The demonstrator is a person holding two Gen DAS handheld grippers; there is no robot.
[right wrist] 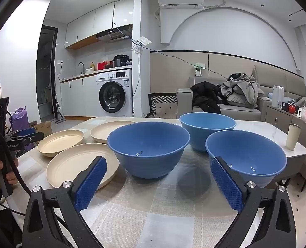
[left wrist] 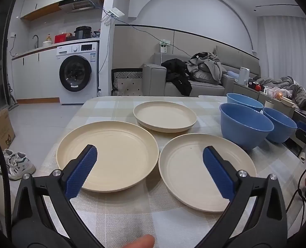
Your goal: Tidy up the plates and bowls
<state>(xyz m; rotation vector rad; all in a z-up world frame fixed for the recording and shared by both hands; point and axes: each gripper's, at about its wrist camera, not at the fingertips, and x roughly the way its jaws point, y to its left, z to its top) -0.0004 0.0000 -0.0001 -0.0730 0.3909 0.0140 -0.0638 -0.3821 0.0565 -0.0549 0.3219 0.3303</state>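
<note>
Three cream plates lie on the checked tablecloth: a near left plate (left wrist: 109, 157), a near right plate (left wrist: 196, 173) and a far plate (left wrist: 165, 116). Three blue bowls stand to their right: a near one (left wrist: 246, 126), a right one (left wrist: 281, 127) and a far one (left wrist: 244, 101). My left gripper (left wrist: 150, 155) is open and empty, hovering above the gap between the two near plates. My right gripper (right wrist: 159, 167) is open and empty, in front of the left bowl (right wrist: 148, 148) and the right bowl (right wrist: 246, 157). The far bowl (right wrist: 207, 130) stands behind them.
A cream tumbler (right wrist: 292, 136) stands near the table's right edge. The left gripper's body shows at the left of the right wrist view (right wrist: 18, 138). A sofa with clothes (right wrist: 235, 95) and a washing machine (right wrist: 113, 92) stand beyond the table.
</note>
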